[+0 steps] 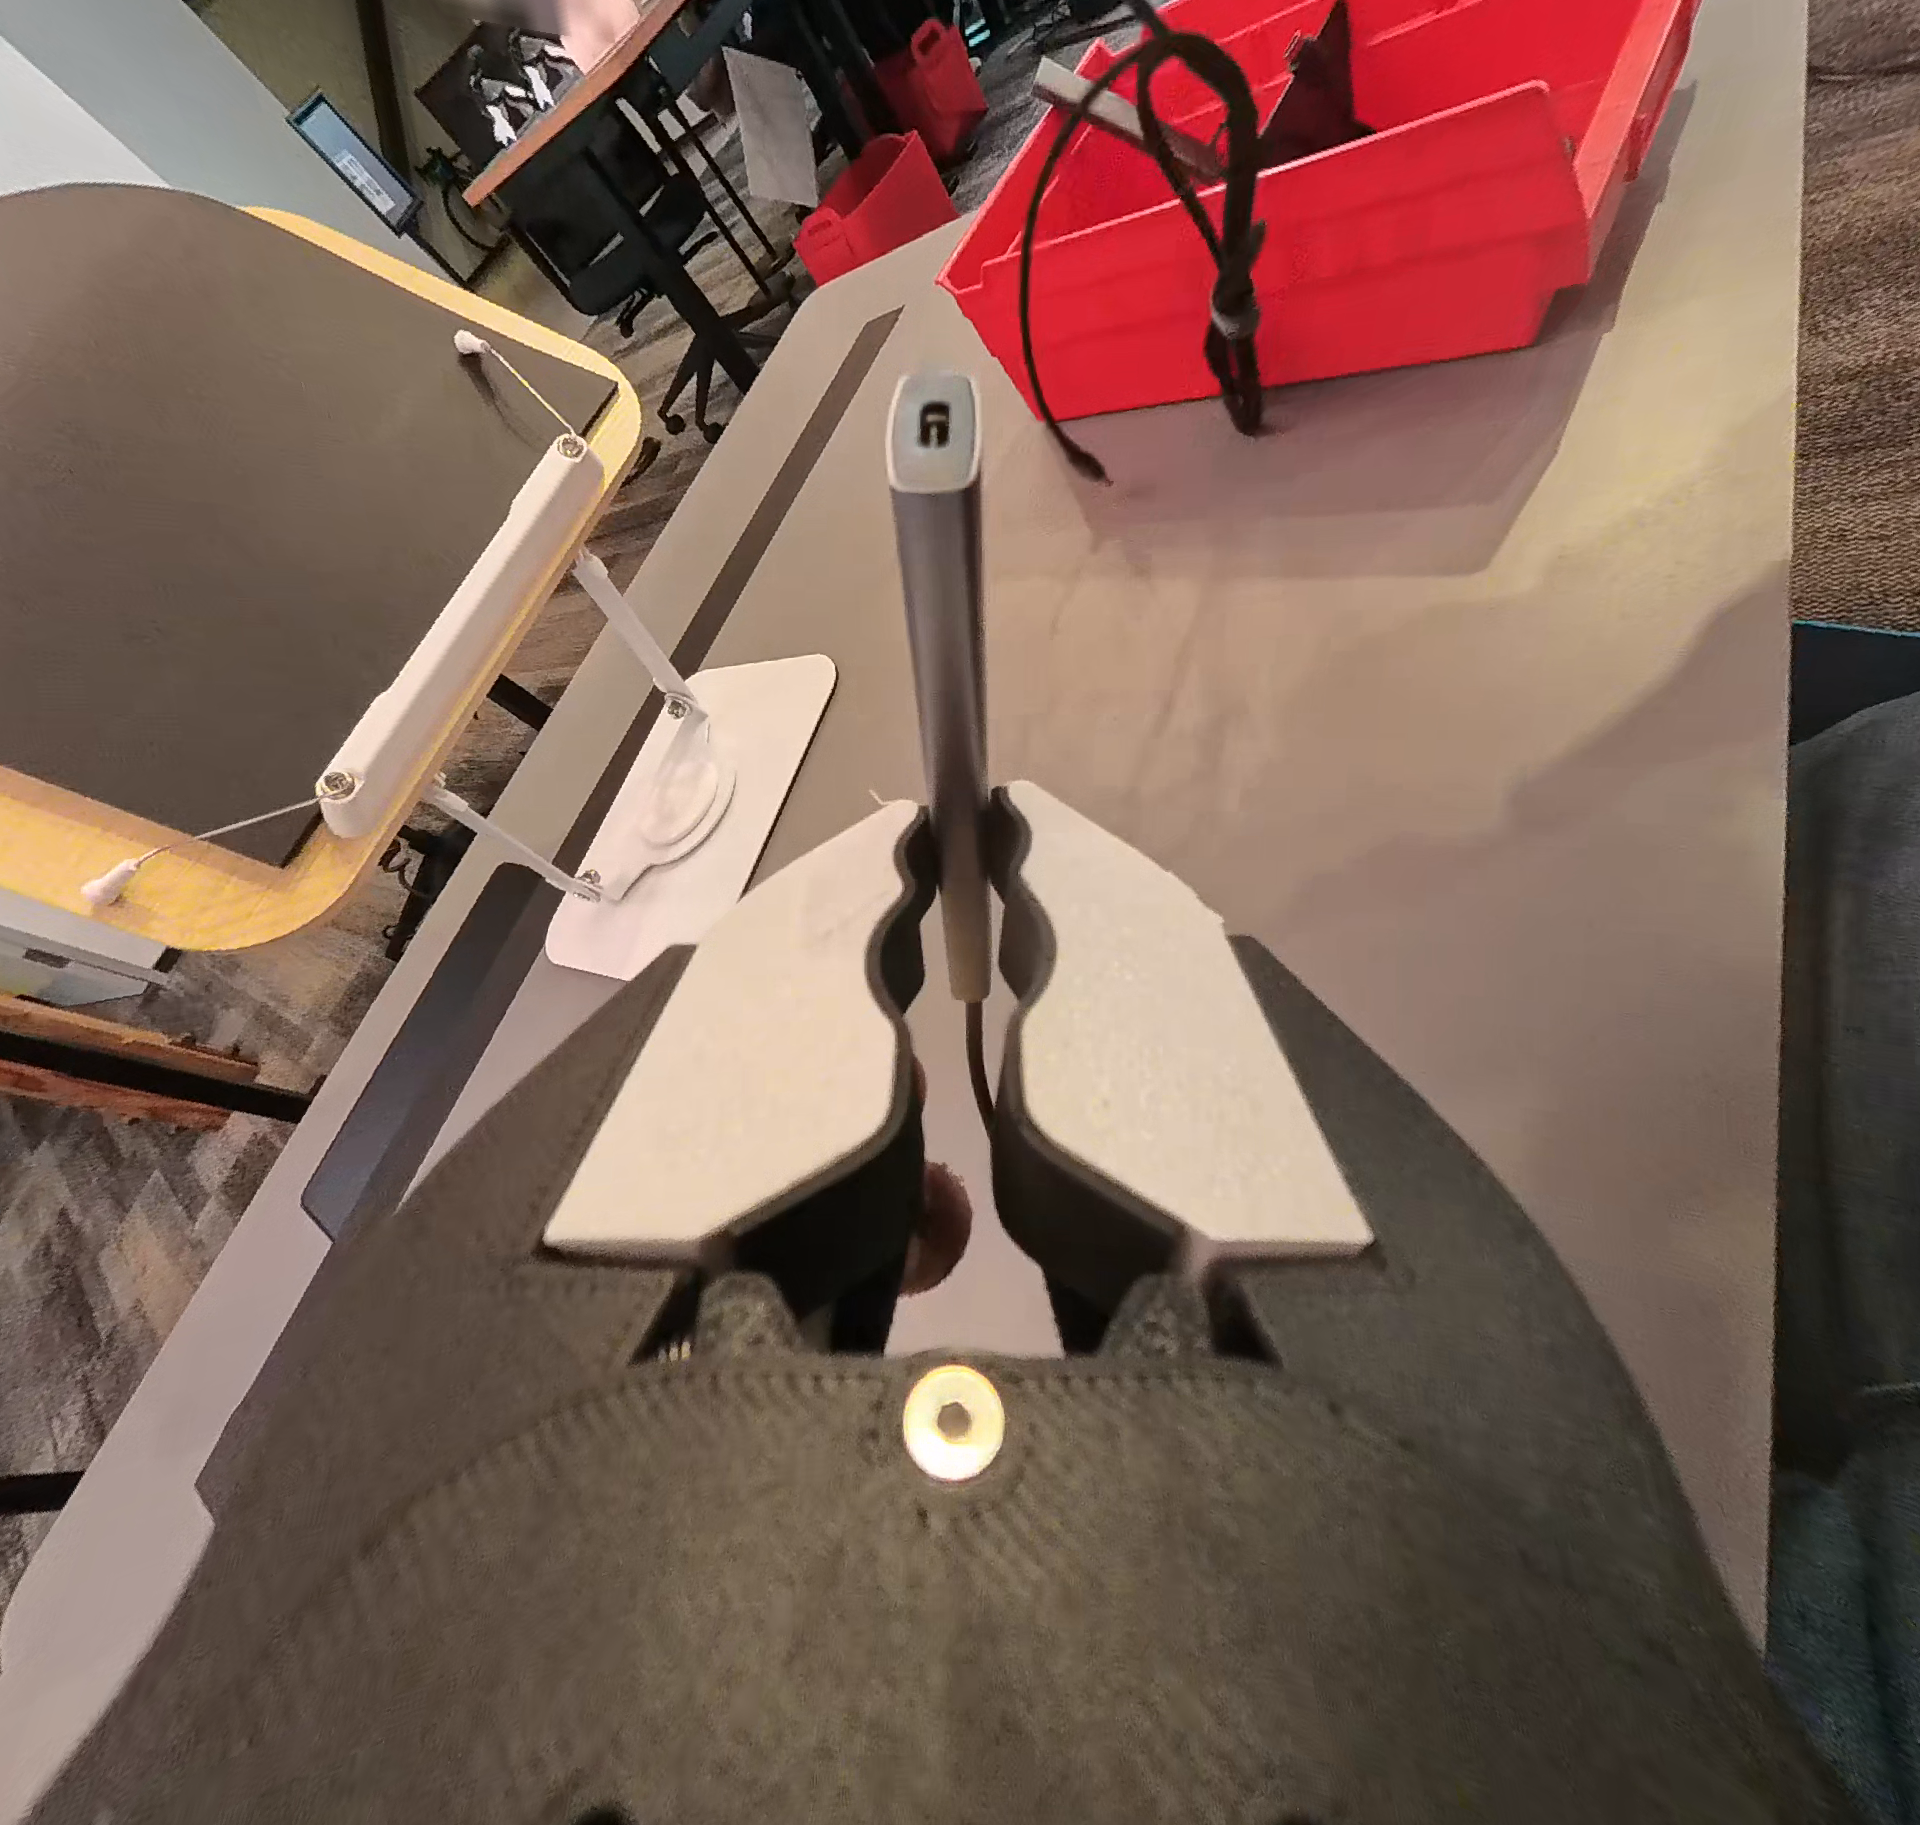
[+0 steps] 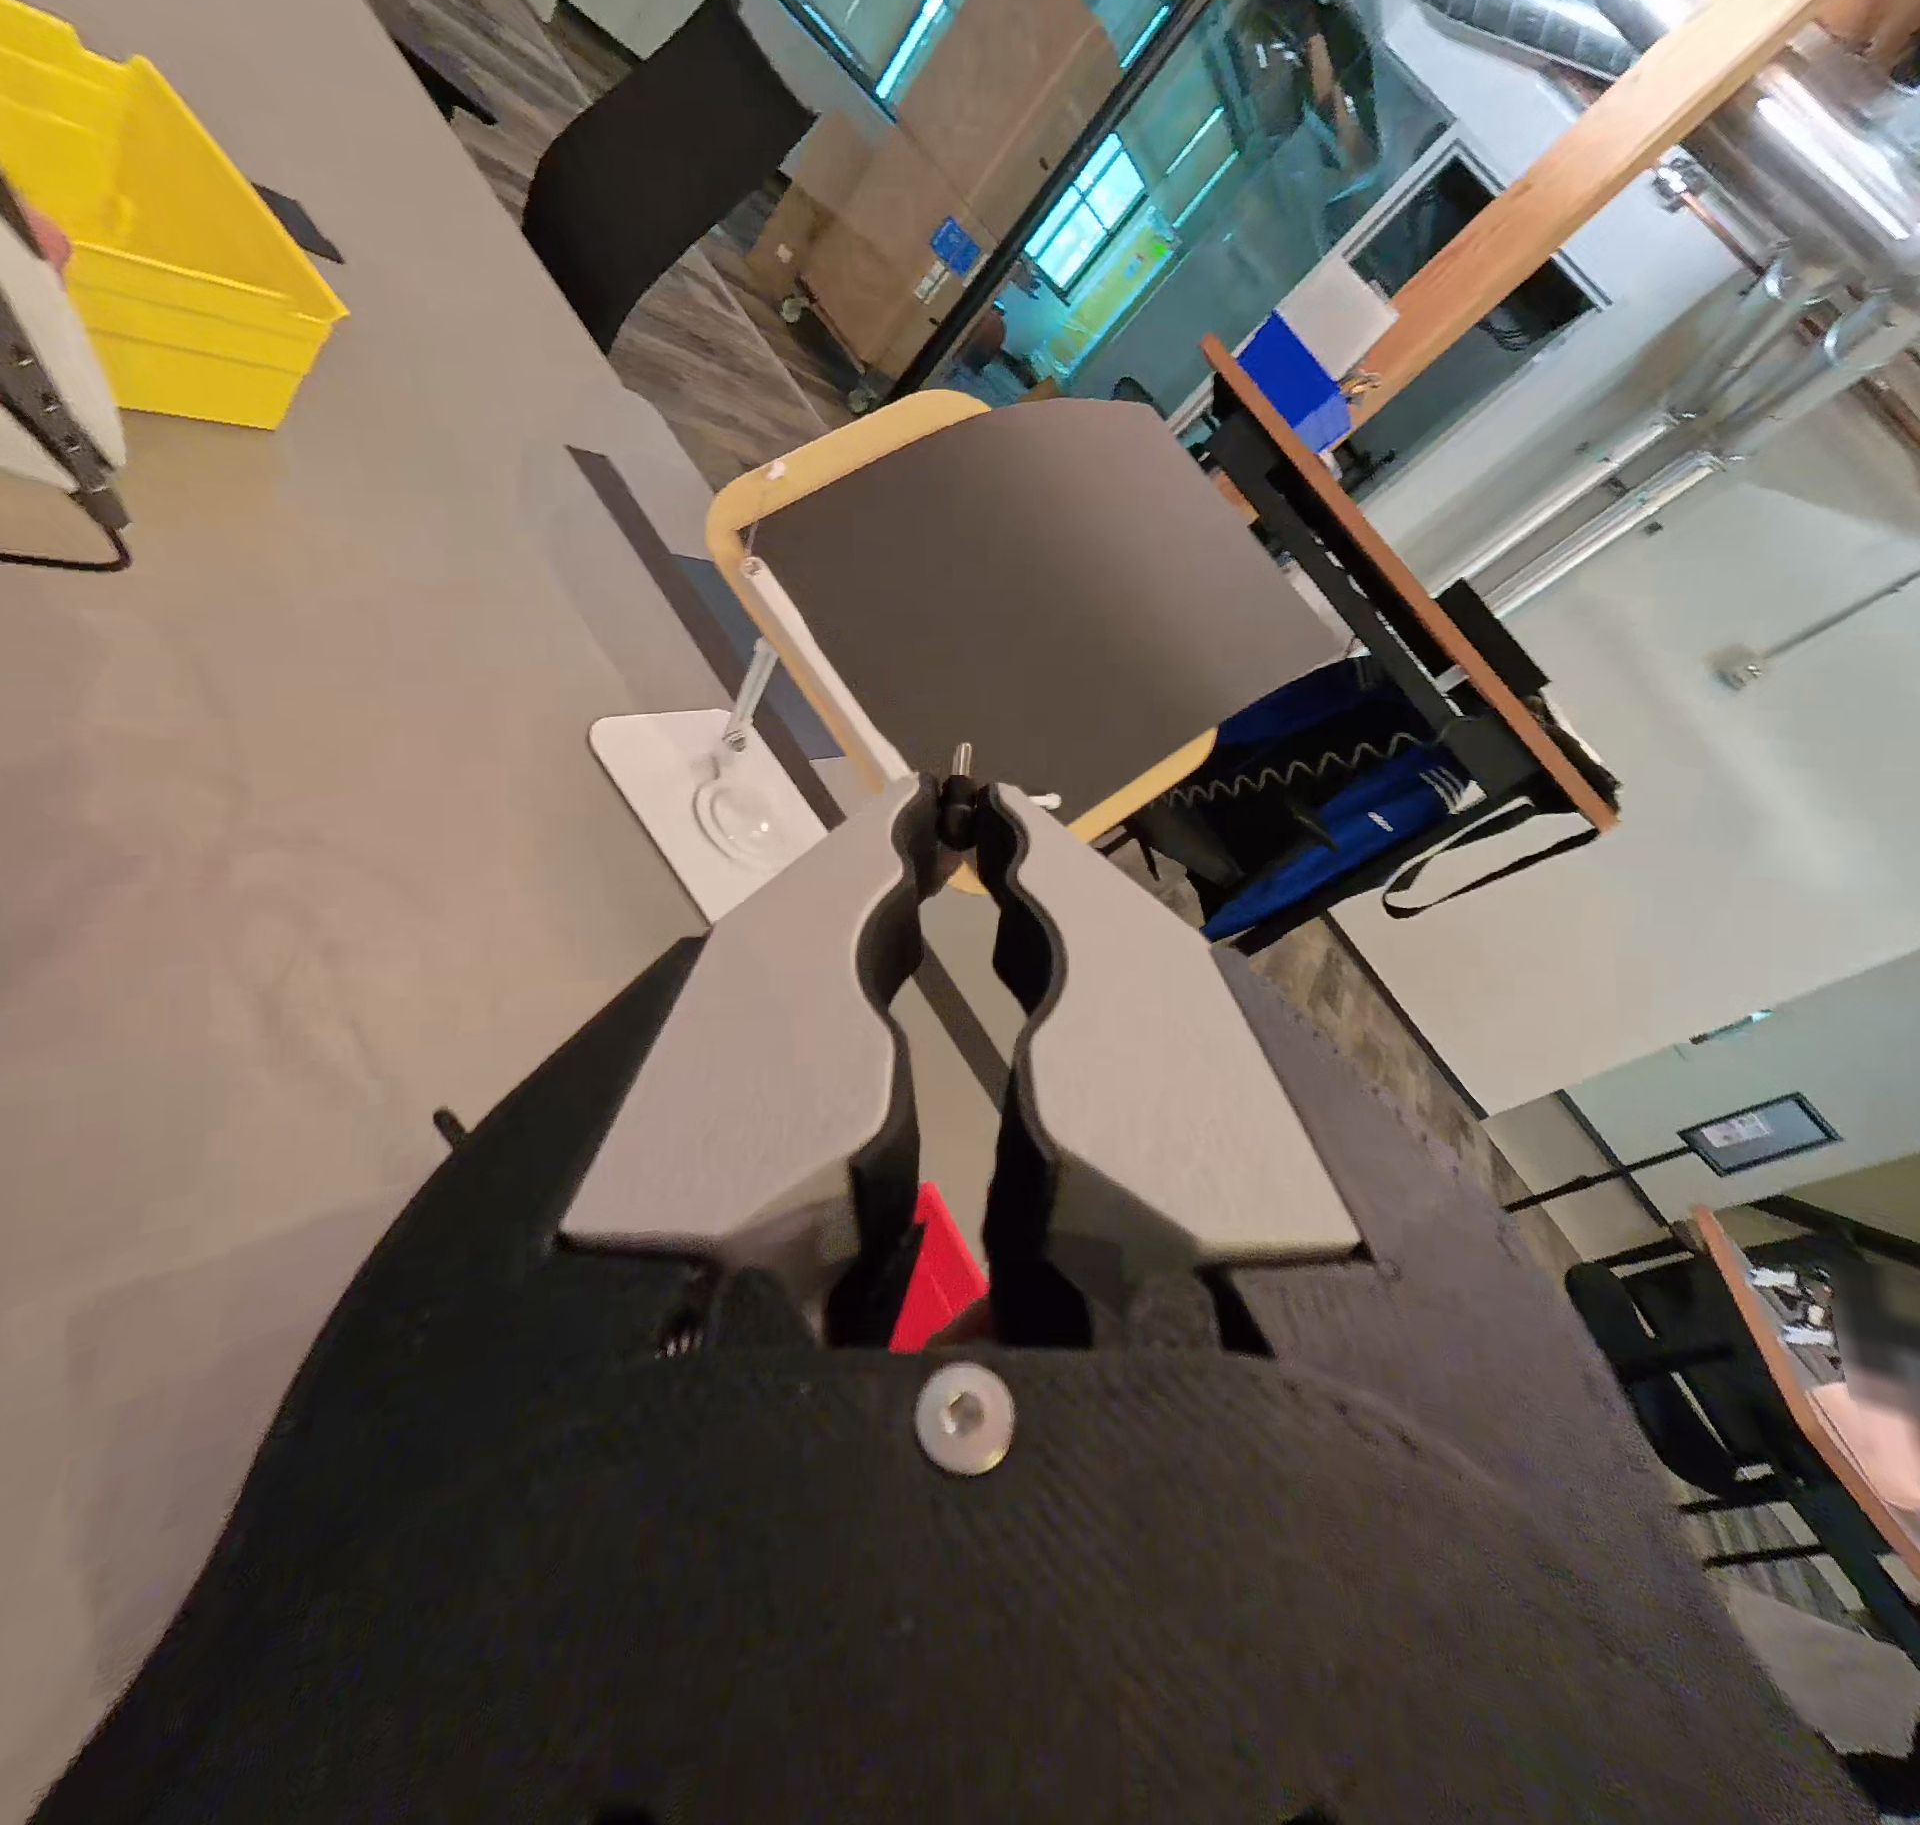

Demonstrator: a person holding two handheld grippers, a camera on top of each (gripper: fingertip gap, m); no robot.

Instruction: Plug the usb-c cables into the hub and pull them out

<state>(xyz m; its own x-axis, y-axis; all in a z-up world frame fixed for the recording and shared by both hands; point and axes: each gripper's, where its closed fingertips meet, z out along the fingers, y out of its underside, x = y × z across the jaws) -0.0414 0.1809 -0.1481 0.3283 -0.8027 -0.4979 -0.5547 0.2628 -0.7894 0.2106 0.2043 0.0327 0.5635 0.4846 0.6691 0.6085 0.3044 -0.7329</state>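
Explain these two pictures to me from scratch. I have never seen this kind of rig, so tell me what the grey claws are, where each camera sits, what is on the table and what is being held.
There is no robot here. A person carries two hand-held tools, each with a two-finger gripper and a camera looking forward along the fingers, so each picture is one tool's own view.

In the left wrist view, the left gripper is closed on a slim grey hub, which sticks out ahead with a port in its far end. Beyond it, on the grey table, a red bin has a black cable draped over its wall. A white stand is at the table's edge.

In the right wrist view, the right gripper pinches a small black cable plug with a metal tip. A yellow bin sits far left.
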